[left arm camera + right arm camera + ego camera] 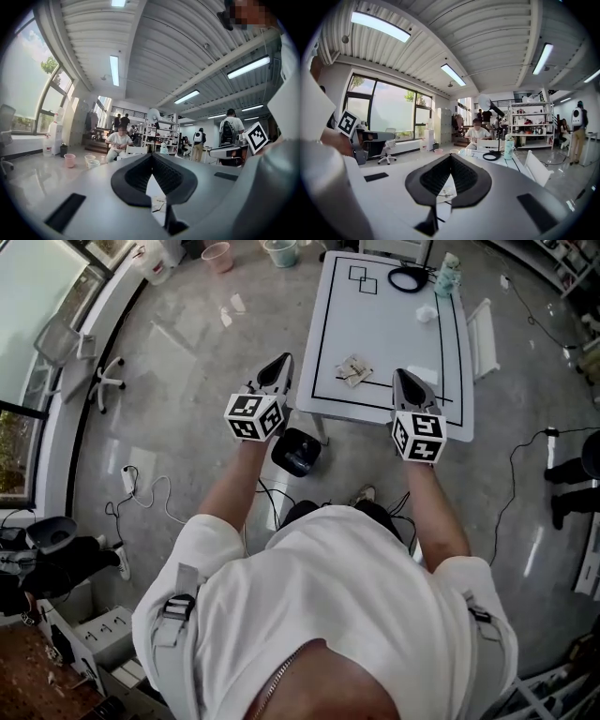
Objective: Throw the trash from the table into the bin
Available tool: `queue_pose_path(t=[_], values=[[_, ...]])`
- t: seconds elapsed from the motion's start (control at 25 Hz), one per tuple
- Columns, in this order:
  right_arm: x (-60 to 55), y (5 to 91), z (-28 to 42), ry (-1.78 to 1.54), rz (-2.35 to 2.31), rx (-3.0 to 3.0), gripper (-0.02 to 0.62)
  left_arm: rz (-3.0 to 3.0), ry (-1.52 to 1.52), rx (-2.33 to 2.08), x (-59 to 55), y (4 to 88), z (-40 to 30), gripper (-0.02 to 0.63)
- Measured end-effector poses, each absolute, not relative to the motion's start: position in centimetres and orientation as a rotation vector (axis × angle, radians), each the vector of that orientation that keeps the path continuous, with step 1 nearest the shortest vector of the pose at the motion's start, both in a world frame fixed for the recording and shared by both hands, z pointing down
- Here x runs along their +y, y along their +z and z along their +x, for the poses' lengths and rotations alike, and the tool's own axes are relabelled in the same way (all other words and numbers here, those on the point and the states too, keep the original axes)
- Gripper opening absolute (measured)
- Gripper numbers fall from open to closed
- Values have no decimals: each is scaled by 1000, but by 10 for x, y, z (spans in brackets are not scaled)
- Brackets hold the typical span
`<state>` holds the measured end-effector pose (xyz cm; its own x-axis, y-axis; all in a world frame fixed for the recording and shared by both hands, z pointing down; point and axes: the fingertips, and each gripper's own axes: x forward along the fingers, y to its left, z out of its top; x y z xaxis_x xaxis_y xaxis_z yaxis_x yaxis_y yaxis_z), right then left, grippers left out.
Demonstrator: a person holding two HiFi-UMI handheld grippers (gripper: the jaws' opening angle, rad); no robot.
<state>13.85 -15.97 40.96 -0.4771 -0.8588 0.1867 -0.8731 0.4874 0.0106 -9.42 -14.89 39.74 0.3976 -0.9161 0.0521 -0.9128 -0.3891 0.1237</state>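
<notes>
The left gripper (278, 367) and the right gripper (405, 382) both have their jaws pressed together with nothing between them; each gripper view shows only a thin wedge of tabletop past the closed tips. In the head view they are held at centre frame, at the near edge of the white table (394, 334). By the look of it, no throwing has begun. A crumpled wrapper (353, 370) lies on the table between the two tips, a white wad (427, 313) sits nearer the upper right, and a white scrap (424, 373) lies just beside the right tips, partly covered by them. The black bin (298, 454) stands on the floor just below the left gripper's marker cube; its inside is too dark to tell whether anything is in it. In both gripper views the tool's own body blocks the lower half, hiding the bin.
</notes>
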Motion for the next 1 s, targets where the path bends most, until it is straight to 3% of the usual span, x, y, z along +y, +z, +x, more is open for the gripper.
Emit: queue_pose_path(t=[0.52, 1.0], values=[[-246, 403, 287, 142, 1645, -2493, 6, 2635, 9, -1512, -270, 382, 76, 11], [-331, 420, 332, 194, 1722, -2366, 6, 2684, 154, -1313, -391, 420, 158, 11]])
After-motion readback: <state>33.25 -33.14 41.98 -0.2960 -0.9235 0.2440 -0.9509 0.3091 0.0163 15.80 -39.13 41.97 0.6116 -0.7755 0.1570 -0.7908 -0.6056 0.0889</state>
